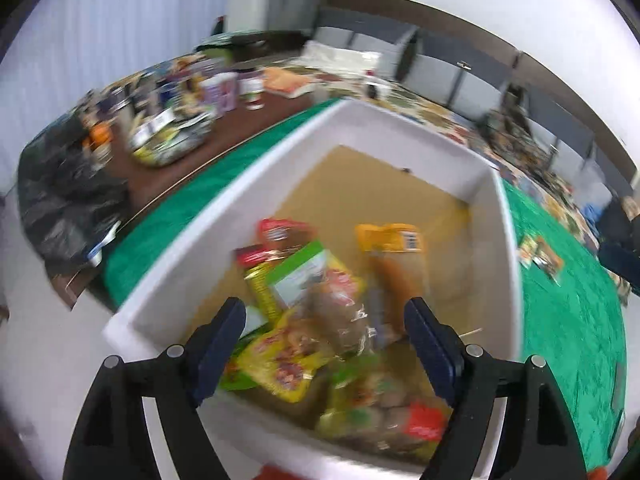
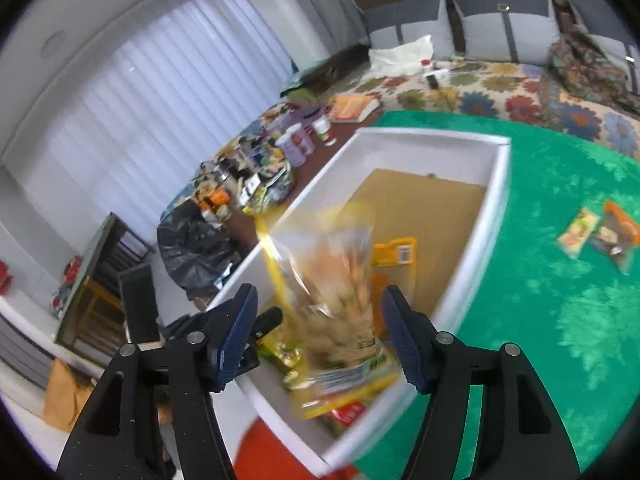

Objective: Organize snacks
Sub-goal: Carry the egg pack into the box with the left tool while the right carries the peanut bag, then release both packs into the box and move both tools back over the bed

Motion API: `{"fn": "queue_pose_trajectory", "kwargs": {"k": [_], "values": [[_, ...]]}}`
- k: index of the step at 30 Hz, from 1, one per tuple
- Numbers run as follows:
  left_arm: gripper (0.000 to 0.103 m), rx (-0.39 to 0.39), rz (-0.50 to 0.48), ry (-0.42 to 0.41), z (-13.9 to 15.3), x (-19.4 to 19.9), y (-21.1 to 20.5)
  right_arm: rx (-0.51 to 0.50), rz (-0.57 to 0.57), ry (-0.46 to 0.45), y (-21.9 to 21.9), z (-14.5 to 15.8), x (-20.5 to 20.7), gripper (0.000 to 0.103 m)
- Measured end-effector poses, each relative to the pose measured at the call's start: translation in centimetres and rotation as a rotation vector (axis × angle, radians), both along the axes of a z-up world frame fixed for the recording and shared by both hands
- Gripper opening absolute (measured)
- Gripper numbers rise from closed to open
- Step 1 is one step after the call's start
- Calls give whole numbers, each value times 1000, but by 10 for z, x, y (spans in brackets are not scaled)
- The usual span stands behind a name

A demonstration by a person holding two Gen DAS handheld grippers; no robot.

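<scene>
Hovering both grippers over the white box [image 1: 400, 128], left gripper [image 1: 324, 322] parted and empty, right gripper [image 2: 318, 316] parted around a clear packet [image 2: 340, 280], seemingly dropping it among the snacks [image 1: 304, 300].

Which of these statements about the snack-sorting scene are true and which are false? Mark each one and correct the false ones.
1. The white box sits on a green cloth. True.
2. The white box is empty. False: several snack packets lie piled at its near end.
3. A few snack packets on the cloth lie outside the box. True.
4. The left gripper is clamped shut. False: its jaws stand apart above the pile.
5. A black plastic bag lies beyond the box. True.
</scene>
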State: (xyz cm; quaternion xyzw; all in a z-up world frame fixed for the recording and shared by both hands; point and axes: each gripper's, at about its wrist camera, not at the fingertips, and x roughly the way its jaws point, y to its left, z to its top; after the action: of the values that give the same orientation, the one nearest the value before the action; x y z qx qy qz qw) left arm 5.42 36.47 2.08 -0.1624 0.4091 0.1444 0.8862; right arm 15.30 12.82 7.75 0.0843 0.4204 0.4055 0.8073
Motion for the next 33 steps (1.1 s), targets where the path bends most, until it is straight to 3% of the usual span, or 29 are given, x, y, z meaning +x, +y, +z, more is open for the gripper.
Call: {"fn": "queue_pose_trajectory", "kwargs": {"k": [5,9,12,14,16,20,26,31,33], "values": [[83,-47,30,-6,-15,-15,2,27,-29,6,-10,-5,-2,68],[83,-83,-27,-23,-17,-8,-25,-94,-129,-26,-56,-31,10,69],[83,-114,-117,-52,-8,0,-64,-230,-218,-34,-103,-70,18,69],[85,-123,-203,-71,0,5,-98,-363,-311,-29,-158,-111,21,69],[92,-126,-307,-92,8,9,-142,-455,-391,-7,-206,-139,22,69],[102,-137,-462,-97,11,20,-215,-528,-546,50,-294,-178,11,69],[102,-96,-611,61,-49,54,-309,-539,-669,29,-355,-198,2,69],[102,18,-599,160,-104,81,-334,-510,-684,-61,-364,-200,-7,75],[102,27,-582,174,-119,91,-331,-502,-685,-63,-366,-201,-6,76]]}}
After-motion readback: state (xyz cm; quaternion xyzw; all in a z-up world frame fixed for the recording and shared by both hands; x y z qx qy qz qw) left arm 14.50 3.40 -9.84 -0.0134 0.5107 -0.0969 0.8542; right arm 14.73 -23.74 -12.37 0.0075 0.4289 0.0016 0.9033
